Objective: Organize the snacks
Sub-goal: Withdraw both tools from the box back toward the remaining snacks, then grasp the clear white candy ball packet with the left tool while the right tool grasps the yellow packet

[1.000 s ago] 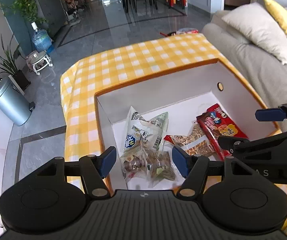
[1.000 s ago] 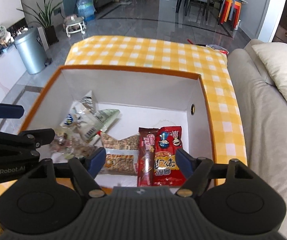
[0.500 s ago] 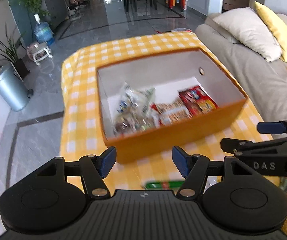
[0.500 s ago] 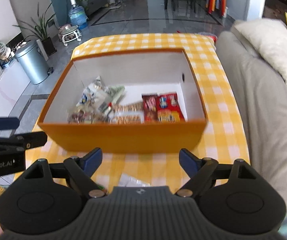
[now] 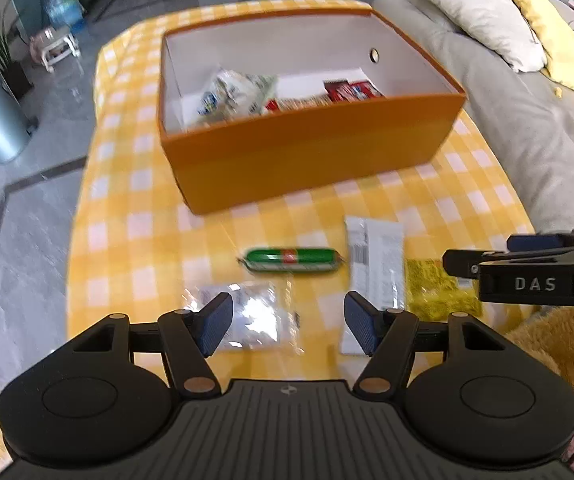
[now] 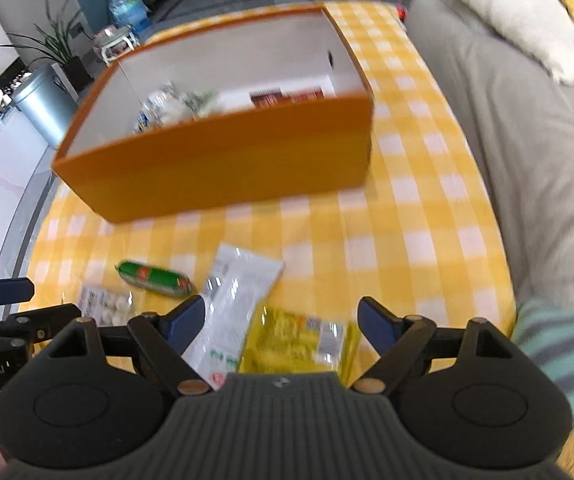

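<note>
left tool jaws wide apart, nothing in them | clear packet on counter right under it, closest | right tool gaping too, over yellow packet | box sat further ahead

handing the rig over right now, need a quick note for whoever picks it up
Left gripper: jaws open, empty, over the clear packet.
Right gripper: jaws open, empty, over the yellow packet.
Orange box sits on the checked tablecloth, already holding several snack packs, among them a red pack.
Left on the cloth in front of the box: green sausage, white packet, clear packet, yellow packet.
To do: move those four into the box.
</note>
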Demonstrator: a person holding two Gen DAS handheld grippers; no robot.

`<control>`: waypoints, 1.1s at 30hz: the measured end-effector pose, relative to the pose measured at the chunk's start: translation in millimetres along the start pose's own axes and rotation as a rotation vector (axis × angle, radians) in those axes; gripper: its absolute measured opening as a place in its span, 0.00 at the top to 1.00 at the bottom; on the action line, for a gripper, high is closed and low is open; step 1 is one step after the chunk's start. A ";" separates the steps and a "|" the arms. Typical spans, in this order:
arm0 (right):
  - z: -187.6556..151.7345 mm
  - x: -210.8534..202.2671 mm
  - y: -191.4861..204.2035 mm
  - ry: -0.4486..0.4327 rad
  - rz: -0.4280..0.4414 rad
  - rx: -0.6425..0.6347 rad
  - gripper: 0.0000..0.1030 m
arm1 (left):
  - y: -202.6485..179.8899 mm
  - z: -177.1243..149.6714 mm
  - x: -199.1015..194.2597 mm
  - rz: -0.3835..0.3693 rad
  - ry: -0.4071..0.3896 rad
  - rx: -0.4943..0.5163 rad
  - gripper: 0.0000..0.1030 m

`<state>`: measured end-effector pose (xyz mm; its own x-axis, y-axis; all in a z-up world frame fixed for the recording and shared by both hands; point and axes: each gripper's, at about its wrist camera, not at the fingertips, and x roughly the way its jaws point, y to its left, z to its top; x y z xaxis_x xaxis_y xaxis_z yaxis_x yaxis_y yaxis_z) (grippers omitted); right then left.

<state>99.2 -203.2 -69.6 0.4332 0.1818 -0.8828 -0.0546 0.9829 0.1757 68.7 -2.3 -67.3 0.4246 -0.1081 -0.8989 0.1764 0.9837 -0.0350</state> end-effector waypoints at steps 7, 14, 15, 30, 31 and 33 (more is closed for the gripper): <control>-19.5 16.9 -16.2 0.126 -0.035 0.081 0.21 | -11.4 -8.4 16.6 -0.007 0.078 0.007 0.27; -29.4 36.3 -21.5 0.245 -0.078 0.092 0.24 | -1.9 -10.9 43.4 0.059 0.217 -0.023 0.27; -30.2 39.0 -20.9 0.258 -0.082 0.084 0.26 | -0.1 -11.1 46.3 0.065 0.227 -0.030 0.27; -31.2 62.1 -4.1 0.301 -0.103 -0.062 0.41 | 27.2 -10.9 83.9 0.104 0.300 -0.120 0.27; -28.1 64.3 -1.3 0.294 -0.103 -0.069 0.41 | 27.9 -10.0 84.8 0.097 0.297 -0.122 0.27; -24.8 65.1 1.3 0.264 -0.094 -0.088 0.41 | 27.4 -8.1 85.9 0.101 0.288 -0.117 0.27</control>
<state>105.0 -189.4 -137.7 0.1918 0.0793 -0.9782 -0.1077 0.9924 0.0593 102.7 16.6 -149.0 0.1634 0.0195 -0.9864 0.0360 0.9990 0.0257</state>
